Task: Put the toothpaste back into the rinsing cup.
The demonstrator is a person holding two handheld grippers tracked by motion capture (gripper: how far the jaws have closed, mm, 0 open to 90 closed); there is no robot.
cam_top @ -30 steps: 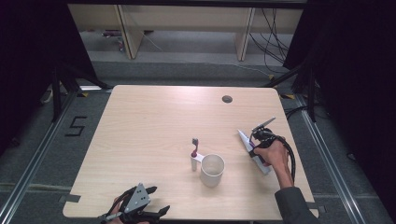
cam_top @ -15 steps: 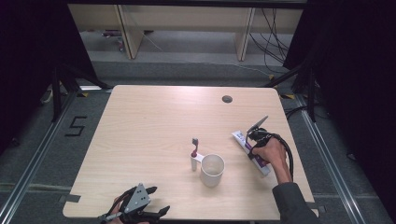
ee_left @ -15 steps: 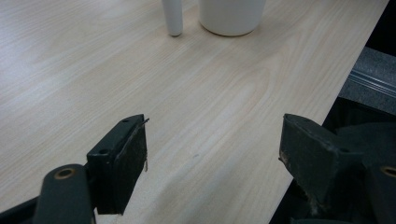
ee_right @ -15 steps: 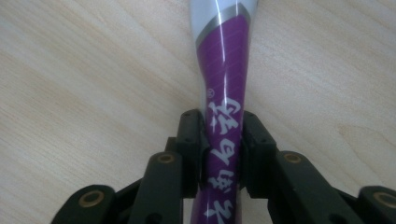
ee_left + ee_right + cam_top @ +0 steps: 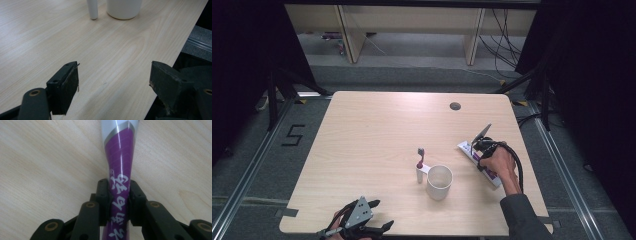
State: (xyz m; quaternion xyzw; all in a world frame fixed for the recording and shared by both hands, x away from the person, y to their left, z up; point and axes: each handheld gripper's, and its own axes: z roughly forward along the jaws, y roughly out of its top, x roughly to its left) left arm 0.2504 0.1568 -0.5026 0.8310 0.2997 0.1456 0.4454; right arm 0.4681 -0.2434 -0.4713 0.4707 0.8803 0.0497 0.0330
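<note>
Your right gripper point(image 5: 119, 202) has just been closing its fingers onto the purple toothpaste tube point(image 5: 119, 167) lying at the surface's point(image 5: 377, 135) 4 o'clock edge, while your left gripper's point(image 5: 113, 82) fingers stand spread.

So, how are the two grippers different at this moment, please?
The right gripper is shut on the purple toothpaste tube, which its jaws have just been closing on and now squeeze; the left gripper is open with only bare table between its jaws. The right is near the table's right edge, the left at the front edge. Both have black jaws.
</note>
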